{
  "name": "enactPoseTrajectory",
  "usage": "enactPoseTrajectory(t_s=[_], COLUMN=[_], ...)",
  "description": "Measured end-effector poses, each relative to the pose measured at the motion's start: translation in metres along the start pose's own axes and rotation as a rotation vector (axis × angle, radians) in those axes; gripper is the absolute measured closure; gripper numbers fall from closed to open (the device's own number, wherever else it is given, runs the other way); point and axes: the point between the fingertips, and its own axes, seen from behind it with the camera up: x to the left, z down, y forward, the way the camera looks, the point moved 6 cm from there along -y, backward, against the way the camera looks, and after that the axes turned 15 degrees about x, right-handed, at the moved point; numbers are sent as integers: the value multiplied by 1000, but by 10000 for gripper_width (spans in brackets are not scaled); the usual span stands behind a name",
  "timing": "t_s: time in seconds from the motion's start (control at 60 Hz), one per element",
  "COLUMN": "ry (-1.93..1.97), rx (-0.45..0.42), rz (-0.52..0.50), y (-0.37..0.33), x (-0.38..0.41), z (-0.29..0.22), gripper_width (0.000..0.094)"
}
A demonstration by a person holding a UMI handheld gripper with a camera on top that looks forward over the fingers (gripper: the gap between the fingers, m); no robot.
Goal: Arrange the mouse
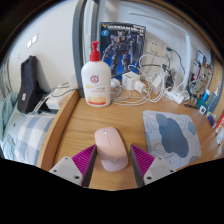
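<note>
Gripper view: tongs [111, 160] spread, level over table [90, 125]; pink mouse [110, 147] between pads, gaps either side.

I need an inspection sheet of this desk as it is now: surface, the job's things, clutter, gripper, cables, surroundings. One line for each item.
Surface: wooden desk, raised edge at one side.
Job's things: pink mouse lies between the fingers; grey mouse pad beside it.
Clutter: pump bottle with red nozzle, boxed robot model kit behind it.
Gripper: gripper open, pads either side of the mouse, gaps visible.
Cables: white cables and plugs tangled at the back.
Surroundings: white wall, black item beyond the desk edge.
</note>
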Motion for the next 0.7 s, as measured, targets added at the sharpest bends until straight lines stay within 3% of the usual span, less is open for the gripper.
enactPoseTrajectory(t_s=[0.167,0.417,0.7], ry=[74,172,134], rx=[15,37,37], rz=[19,90,74], y=[12,15,15], x=[1,-11,-11], z=[-22,-29,-27], gripper_width=[431,510,639])
